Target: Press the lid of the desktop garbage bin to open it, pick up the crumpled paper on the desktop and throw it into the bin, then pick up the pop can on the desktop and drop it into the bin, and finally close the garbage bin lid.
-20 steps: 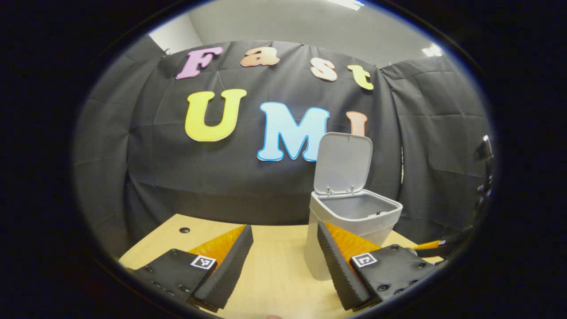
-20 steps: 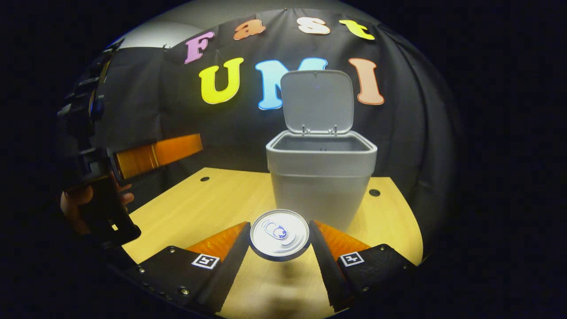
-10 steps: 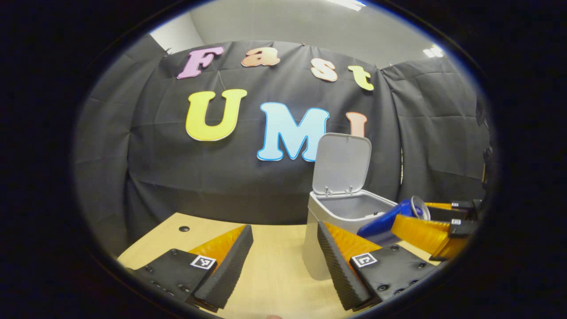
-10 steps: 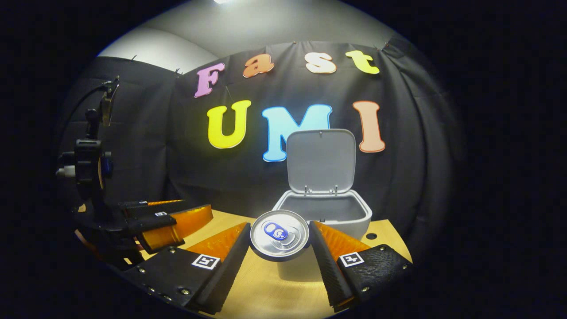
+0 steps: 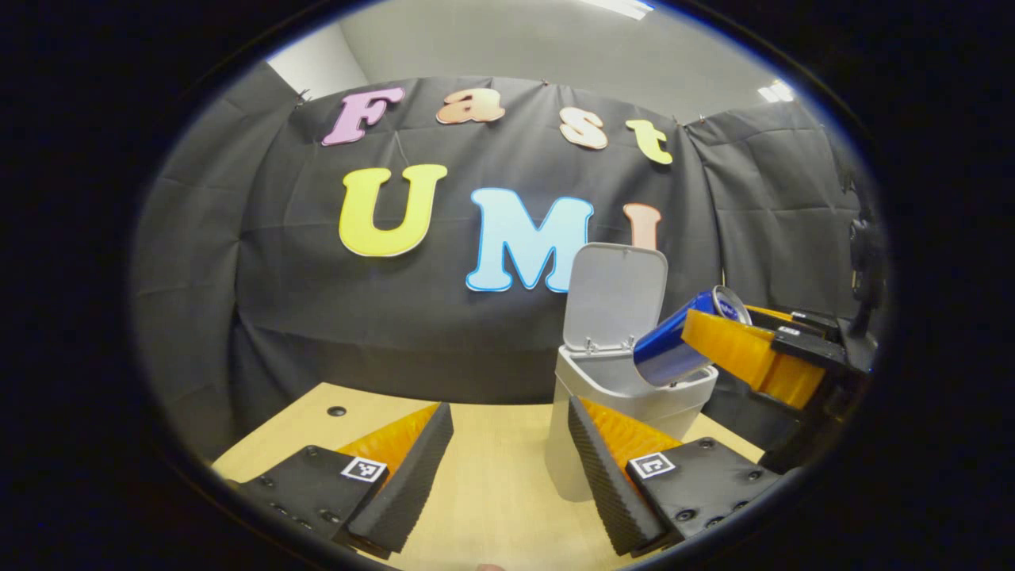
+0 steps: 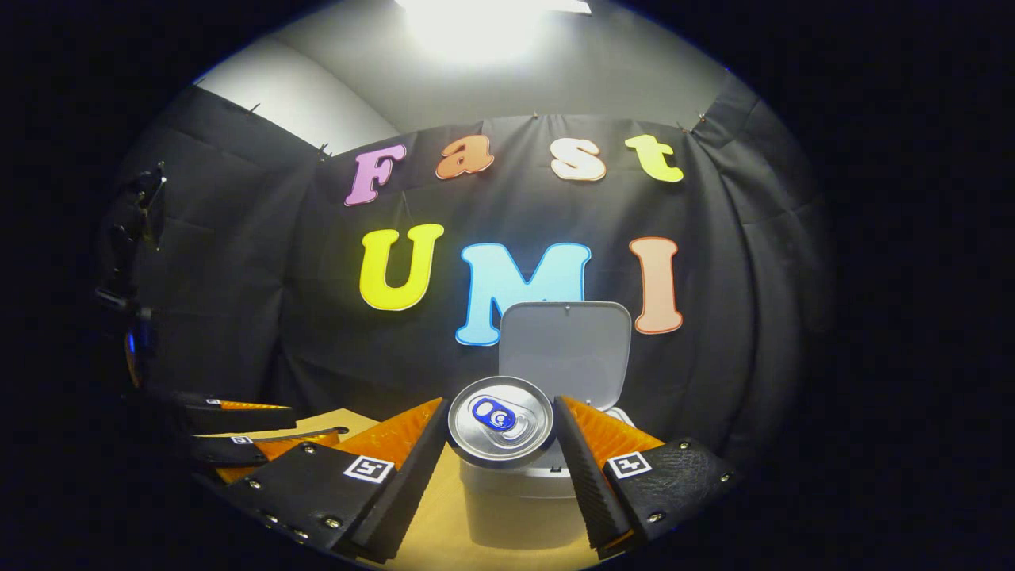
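Two tools in my hands, one loaded and one idle. From the left gripper view, my left tool (image 5: 507, 460) hangs low over the pale wooden worktop (image 5: 492, 507), fingers spread wide with nothing between them. Just beyond its right finger stands the small grey plastic desktop bin (image 5: 626, 412), its flat grey lid (image 5: 614, 297) swung upright at the back, so the mouth is open. Off to the right is my right tool (image 5: 714, 345), clamped across the blue aluminium pop can (image 5: 674, 345). The can is tilted, its long axis sloping down toward the bin; its blue bottom end hangs at the near right rim of the mouth, its silver top higher and further out. I can't tell whether it sits fully over the opening.

From the right gripper view, the right tool (image 6: 501, 432) has both fingers pressed on the can (image 6: 499, 420), whose silver top with its blue tab faces the camera. The bin (image 6: 515, 500) lies straight ahead and below, the raised lid (image 6: 564, 349) behind the can. My left tool (image 6: 246, 436) shows low at the left, well apart from the bin.

I see no crumpled paper on the worktop, so I judge that step done. The drop turns on the can's lower end clearing the rim.
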A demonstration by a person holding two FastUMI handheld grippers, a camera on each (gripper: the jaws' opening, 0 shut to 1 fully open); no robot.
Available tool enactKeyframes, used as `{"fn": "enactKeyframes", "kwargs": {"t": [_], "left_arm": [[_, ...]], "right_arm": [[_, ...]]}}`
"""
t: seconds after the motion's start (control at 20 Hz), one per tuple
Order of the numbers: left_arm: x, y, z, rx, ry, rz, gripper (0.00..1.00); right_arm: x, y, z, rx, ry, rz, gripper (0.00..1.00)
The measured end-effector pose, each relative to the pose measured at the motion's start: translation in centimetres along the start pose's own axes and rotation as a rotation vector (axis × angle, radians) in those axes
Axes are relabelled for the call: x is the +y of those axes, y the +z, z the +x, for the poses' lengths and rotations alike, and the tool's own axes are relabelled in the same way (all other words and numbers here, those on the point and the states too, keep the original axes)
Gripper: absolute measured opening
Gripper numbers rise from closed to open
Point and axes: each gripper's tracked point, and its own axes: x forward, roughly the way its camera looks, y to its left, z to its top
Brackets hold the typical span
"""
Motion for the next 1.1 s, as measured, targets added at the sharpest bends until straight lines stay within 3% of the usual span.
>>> {"fn": "enactKeyframes", "kwargs": {"t": [0.6,0.7,0.75,0.8,0.85,1.0,1.05,1.1], "left_arm": [[0.4,0.0,-0.3,0.007,0.025,-0.002,0.95],[0.4,0.0,-0.2,0.007,0.026,-0.002,0.96],[0.4,0.0,-0.3,0.009,0.027,-0.003,0.96],[0.3,0.1,-0.2,0.009,0.027,-0.004,0.96],[0.2,0.1,-0.3,0.008,0.025,-0.006,0.96],[0.1,0.0,-0.3,0.008,0.021,-0.007,0.95],[0.0,0.2,-0.3,0.006,0.019,-0.008,0.96],[0.0,0.2,-0.3,0.004,0.018,-0.008,0.96]], "right_arm": [[-0.3,-3.5,3.7,0.100,0.019,0.023,0.83],[-0.3,-3.3,3.8,0.100,0.019,0.038,0.85],[-0.4,-3.1,3.8,0.094,0.015,0.037,0.94],[-0.5,-3.0,3.9,0.086,0.012,0.033,0.85],[-0.6,-2.8,3.8,0.077,0.007,0.027,0.85],[-0.8,-2.4,3.6,0.065,0.004,0.012,0.89],[-0.9,-2.3,3.6,0.064,0.003,0.014,0.97],[-1.0,-2.1,3.7,0.063,0.001,0.015,0.97]]}}
